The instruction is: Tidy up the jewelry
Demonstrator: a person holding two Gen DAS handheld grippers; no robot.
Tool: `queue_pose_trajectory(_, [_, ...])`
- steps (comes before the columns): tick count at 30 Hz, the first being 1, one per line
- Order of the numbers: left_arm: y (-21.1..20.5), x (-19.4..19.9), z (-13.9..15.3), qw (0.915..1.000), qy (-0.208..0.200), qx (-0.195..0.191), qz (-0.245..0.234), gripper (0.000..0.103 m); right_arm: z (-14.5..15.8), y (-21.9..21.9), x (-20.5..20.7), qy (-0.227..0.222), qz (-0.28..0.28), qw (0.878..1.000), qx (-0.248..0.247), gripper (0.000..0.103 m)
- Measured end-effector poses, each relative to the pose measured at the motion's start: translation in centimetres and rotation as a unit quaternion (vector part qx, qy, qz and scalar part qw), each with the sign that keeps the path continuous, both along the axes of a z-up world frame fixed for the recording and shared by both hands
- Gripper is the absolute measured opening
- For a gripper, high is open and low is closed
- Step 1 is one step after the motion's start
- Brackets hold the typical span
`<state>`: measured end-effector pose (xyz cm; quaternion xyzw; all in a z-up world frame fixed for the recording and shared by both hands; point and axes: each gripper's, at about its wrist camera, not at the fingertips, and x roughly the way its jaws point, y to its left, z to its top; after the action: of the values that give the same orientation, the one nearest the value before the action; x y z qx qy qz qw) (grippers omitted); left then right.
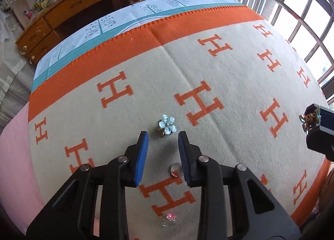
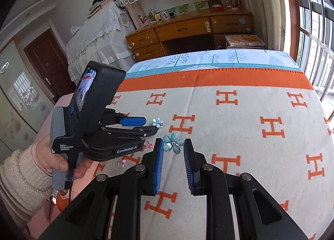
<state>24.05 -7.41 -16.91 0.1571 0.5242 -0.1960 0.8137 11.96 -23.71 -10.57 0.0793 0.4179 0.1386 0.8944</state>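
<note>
Slippage risk: flower clip (image 2: 173,145) pinched only by petals in right gripper (image 2: 173,141) above blanket (image 2: 240,131); left gripper (image 1: 163,135) wide open, empty, near second clip (image 1: 167,126) on blanket.

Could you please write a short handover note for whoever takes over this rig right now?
Left gripper: open and empty, just short of the first blue flower on the blanket.
Right gripper: shut on the second blue flower, held at the fingertips.
The pink ring and the round silvery piece lie loose by the left gripper.
Left: everything is unsorted, and no box is in view.
</note>
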Motion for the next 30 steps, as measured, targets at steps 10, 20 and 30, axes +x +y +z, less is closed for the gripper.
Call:
queue_pose_trajectory(10, [0.1, 1.6, -0.6, 0.9997, -0.023, -0.010, 0.007, 0.026, -1.7, -1.3, 0.4, 0.014, -0.004, 1.000, 0.021, 0.019])
queue_pose_trajectory(20, [-0.3, 0.5, 0.0, 0.9980, -0.061, 0.003, 0.019, 0.016, -2.1, -1.7, 0.3, 0.019, -0.008, 0.999, 0.030, 0.019])
queue_pose_trajectory(30, [5.5, -6.7, 8.0, 0.9938, -0.067, -0.063, 0.062, 0.016, 1.4, 2.9, -3.0, -0.014, 0.032, 0.999, 0.020, 0.019])
